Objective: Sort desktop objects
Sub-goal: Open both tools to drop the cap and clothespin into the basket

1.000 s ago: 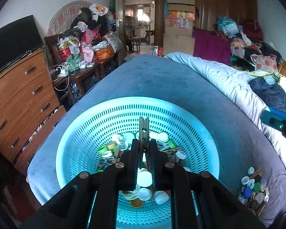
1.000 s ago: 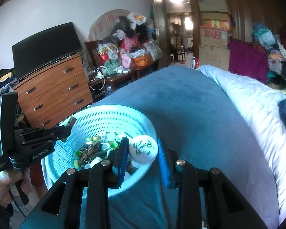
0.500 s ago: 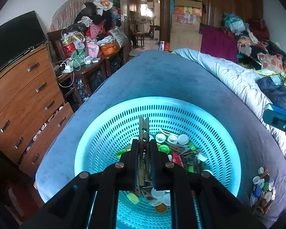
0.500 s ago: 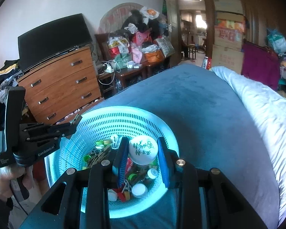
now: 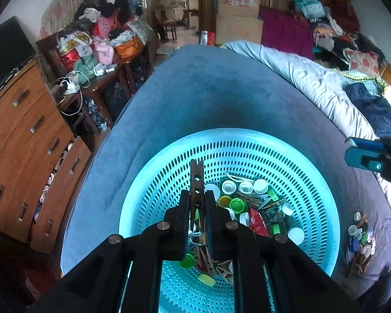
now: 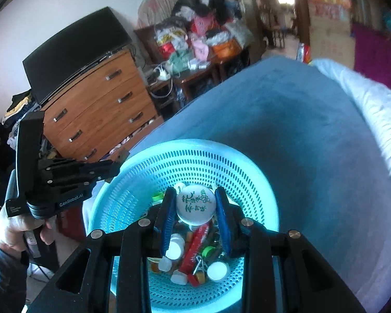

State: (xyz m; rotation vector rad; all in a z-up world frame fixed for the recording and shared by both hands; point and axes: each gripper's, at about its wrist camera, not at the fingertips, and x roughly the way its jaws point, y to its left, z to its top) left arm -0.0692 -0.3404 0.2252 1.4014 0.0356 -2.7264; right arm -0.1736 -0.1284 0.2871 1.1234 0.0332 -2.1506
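Note:
A turquoise perforated basket [image 5: 299,161] sits on the blue bed cover and holds bottle caps, clothespins and a red wrapper; it also shows in the right wrist view [image 6: 143,172]. My left gripper [image 5: 197,195] is shut on a wooden clothespin [image 5: 196,174], upright over the basket's middle. My right gripper [image 6: 194,203] is shut on a white bottle cap with green print [image 6: 194,204], held over the basket. The left gripper also shows in the right wrist view [image 6: 112,168] at the basket's left rim.
A small pile of caps and clothespins [image 5: 359,240] lies on the cover right of the basket. A wooden dresser [image 5: 23,156] stands left of the bed. A white duvet [image 5: 312,83] lies along the right. Clutter fills the far room.
Both grippers have moved further over the basket with their objects still held. The right gripper came from the basket's right rim to above its middle.

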